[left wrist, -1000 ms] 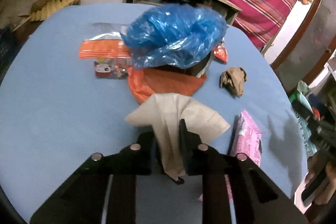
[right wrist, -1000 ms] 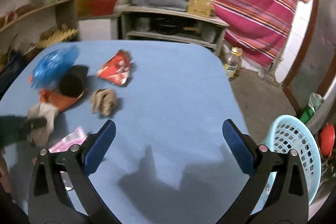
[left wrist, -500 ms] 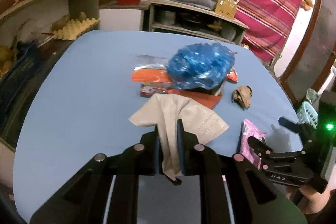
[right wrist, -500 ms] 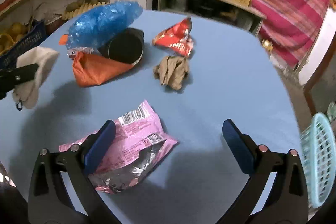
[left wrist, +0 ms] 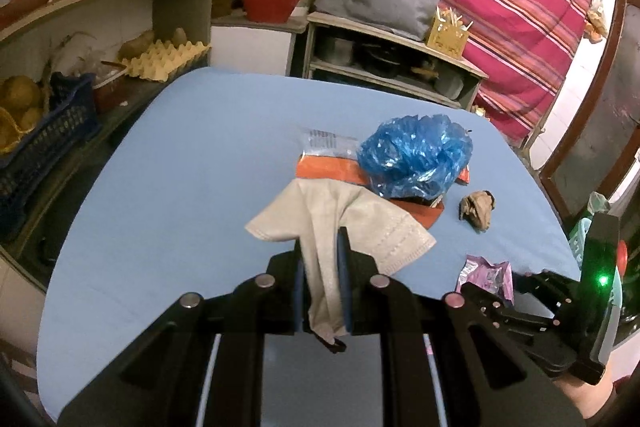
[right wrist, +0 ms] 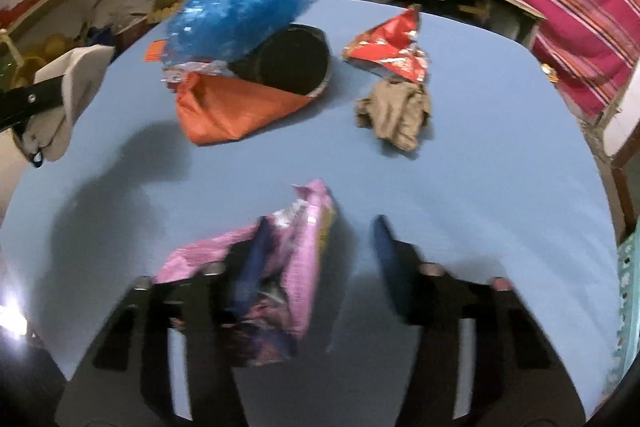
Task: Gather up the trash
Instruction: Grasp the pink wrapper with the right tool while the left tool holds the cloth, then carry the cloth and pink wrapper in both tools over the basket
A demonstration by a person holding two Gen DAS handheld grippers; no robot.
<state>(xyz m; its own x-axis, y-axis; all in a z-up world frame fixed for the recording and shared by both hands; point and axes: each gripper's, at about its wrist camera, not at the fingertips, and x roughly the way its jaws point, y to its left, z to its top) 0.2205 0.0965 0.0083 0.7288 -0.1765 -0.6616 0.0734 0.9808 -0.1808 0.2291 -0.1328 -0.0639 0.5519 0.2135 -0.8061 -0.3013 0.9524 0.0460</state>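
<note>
My left gripper [left wrist: 322,247] is shut on a beige face mask [left wrist: 360,223] and holds it above the blue table [left wrist: 180,163]; mask and gripper also show at the left of the right wrist view [right wrist: 68,95]. My right gripper [right wrist: 318,231] is open, low over the table, its jaws around a crumpled pink wrapper [right wrist: 296,259], which is partly lifted and blurred. Trash on the table: a blue plastic bag [right wrist: 244,15], an orange wrapper [right wrist: 232,107], a red foil wrapper [right wrist: 388,47], a brown paper wad [right wrist: 396,111].
A dark round tin [right wrist: 288,61] lies under the blue bag. A light blue basket [right wrist: 630,315] stands off the table's right edge. Shelves with egg trays [left wrist: 164,61] and a dark crate [left wrist: 44,135] stand to the left, a low cabinet [left wrist: 392,67] behind.
My right gripper has dropped onto the pink wrapper and its jaws have narrowed around it. My left gripper has lifted the mask up and back from the pile.
</note>
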